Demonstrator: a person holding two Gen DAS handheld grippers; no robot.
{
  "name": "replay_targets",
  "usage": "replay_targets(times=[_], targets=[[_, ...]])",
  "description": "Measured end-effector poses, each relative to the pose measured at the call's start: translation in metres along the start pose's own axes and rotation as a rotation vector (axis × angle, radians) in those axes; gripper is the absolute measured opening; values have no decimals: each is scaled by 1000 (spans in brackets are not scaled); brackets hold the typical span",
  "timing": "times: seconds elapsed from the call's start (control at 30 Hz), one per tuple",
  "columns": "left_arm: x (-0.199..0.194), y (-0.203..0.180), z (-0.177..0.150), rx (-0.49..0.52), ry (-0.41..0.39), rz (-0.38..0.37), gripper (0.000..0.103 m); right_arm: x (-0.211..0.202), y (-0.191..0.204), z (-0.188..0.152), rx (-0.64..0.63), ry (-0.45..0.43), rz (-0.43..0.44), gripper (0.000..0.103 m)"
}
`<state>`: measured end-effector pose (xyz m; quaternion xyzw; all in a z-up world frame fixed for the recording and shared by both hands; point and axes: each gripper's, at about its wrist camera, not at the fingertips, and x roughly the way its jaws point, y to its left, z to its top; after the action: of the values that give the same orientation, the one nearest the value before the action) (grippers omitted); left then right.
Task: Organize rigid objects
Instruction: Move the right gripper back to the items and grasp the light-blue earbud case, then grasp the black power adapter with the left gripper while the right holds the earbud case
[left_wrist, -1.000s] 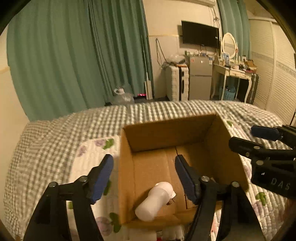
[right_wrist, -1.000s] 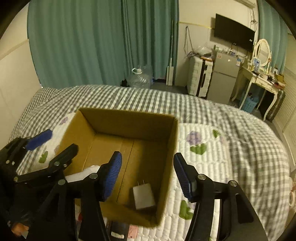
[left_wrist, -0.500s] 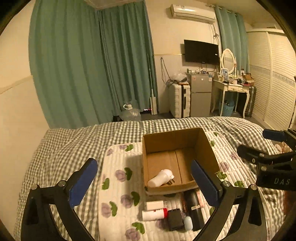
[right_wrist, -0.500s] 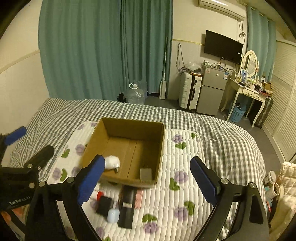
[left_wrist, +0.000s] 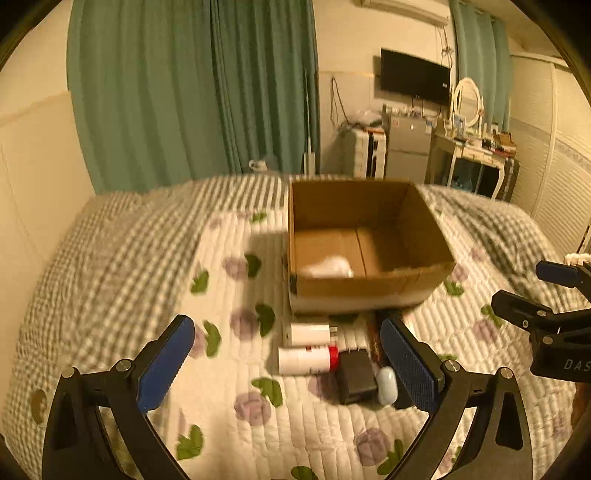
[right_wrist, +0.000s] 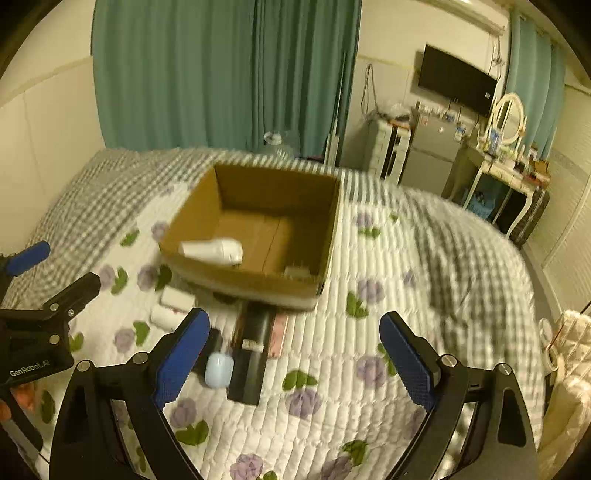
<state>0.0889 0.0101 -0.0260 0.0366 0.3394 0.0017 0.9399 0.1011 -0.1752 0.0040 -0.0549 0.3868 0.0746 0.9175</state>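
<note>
White lettering "GenRobot.AI" stands on the black body of the left claw (right_wrist: 35, 266); "DAS", cut off at the frame edge, stands on the black right claw (left_wrist: 532, 288).

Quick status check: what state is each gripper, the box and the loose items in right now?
Left hand-held gripper: open, empty.
Right hand-held gripper: open, empty.
Cardboard box: open-topped, upright on the bed.
White bottle: lying inside the box.
Red-capped tube: lying outside the box.
Black charger: outside the box.

Your left tongs (left_wrist: 286, 363) and right tongs (right_wrist: 295, 360) share one build: black angular frames, silver screws at the joints, blue ribbed pads (right_wrist: 404, 360). White lettering marks each body; skin shows beside the left one.
</note>
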Motion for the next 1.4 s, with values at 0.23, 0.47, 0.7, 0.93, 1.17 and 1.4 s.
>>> replay_targets(times=[0.23, 0.47, 0.7, 0.93, 1.17, 1.4], targets=[[44, -14, -38, 19, 104, 13, 103, 67, 2, -35, 27, 135, 15, 94], [66, -13, -63, 62, 183, 82, 103, 104, 27, -64, -31, 224, 90, 82], [71, 6, -60, -9, 189, 78, 103, 114, 52, -77, -97, 254, 173, 74], [71, 11, -58, -32, 195, 56, 103, 139, 73, -85, -142, 290, 187, 42], [70, -2, -58, -8, 193, 44, 103, 119, 63, -81, -97, 214, 218, 23], [72, -27, -57, 5, 198, 2, 103, 93, 19, -57, -48, 116, 108, 22]])
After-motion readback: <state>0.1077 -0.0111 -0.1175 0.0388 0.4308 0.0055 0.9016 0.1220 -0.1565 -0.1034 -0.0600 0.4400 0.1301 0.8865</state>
